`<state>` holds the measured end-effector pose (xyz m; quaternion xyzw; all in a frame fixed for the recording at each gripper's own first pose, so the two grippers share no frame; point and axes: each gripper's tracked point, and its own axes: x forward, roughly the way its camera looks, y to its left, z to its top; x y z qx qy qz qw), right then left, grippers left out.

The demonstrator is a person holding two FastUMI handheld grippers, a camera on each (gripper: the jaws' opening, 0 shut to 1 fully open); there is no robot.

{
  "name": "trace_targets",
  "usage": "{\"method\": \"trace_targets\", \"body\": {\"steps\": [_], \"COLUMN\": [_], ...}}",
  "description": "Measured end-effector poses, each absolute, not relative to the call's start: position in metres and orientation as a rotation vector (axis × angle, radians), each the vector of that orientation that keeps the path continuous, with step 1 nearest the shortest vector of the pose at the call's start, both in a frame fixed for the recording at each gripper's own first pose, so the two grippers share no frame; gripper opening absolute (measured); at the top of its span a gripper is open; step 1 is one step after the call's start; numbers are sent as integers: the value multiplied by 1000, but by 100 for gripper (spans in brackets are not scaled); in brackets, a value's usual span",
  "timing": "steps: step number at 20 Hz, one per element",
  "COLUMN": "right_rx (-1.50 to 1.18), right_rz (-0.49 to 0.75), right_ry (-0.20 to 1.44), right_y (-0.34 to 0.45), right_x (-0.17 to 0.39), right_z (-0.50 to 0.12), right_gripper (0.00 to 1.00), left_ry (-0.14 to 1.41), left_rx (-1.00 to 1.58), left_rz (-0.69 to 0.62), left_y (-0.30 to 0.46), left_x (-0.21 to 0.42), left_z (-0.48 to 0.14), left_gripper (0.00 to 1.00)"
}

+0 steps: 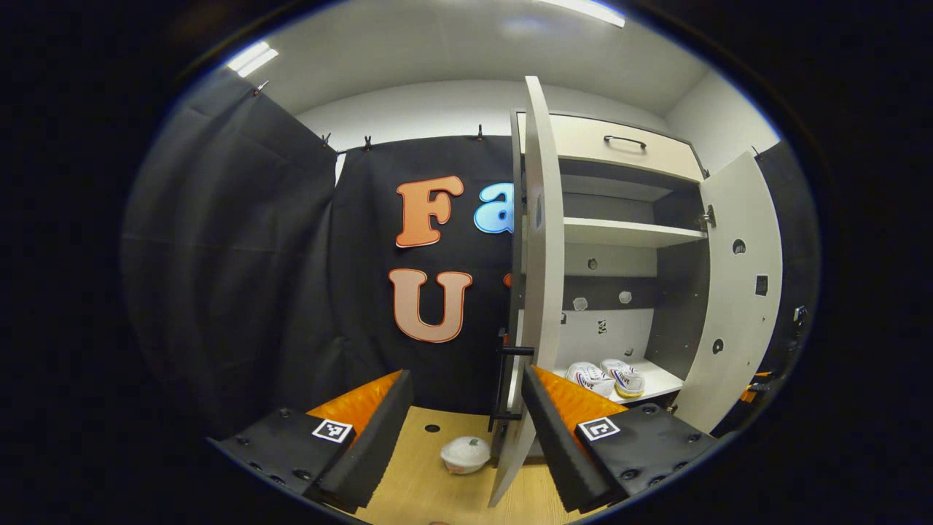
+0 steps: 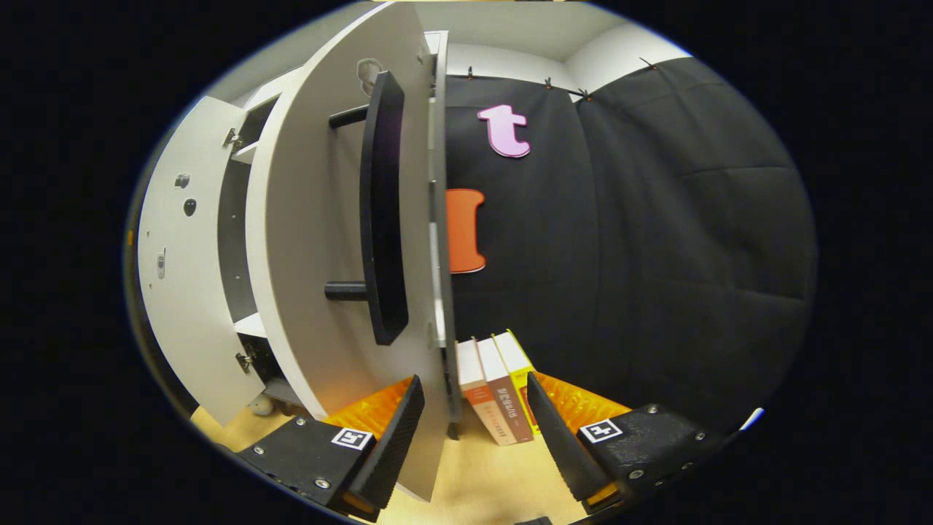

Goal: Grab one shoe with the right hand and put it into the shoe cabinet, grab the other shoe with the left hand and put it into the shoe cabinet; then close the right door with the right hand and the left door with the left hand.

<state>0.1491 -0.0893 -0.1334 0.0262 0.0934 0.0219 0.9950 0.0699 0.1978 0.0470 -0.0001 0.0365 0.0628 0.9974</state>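
Two white shoes [image 1: 605, 378] with striped sides sat side by side on the bottom shelf of the white shoe cabinet [image 1: 627, 233] (near its front edge). Left door [image 1: 539, 292] and right door [image 1: 736, 292] both stood open.

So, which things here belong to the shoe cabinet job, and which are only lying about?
Belong to the job:
- two shoes, already on the bottom shelf
- left door, open
- right door, open
- left tongs, right tongs, both open

Lying about:
- white bowl on the floor
- books beside the cabinet
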Motion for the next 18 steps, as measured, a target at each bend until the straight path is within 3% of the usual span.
{"method": "trace_targets", "body": {"steps": [13,18], "right_rx": [66,-9], "right_rz": [208,193], "right_ry": [176,168], "right_y": [44,66], "right_x": [213,232], "right_z": [-132,-130], "right_gripper": [90,89], "left_ry": [81,98], "left_rx": [-13,-19], "left_rz": [174,168], "left_y": [258,267], "left_x": [70,80], "left_z": [28,13], "left_gripper": [98,95]}}
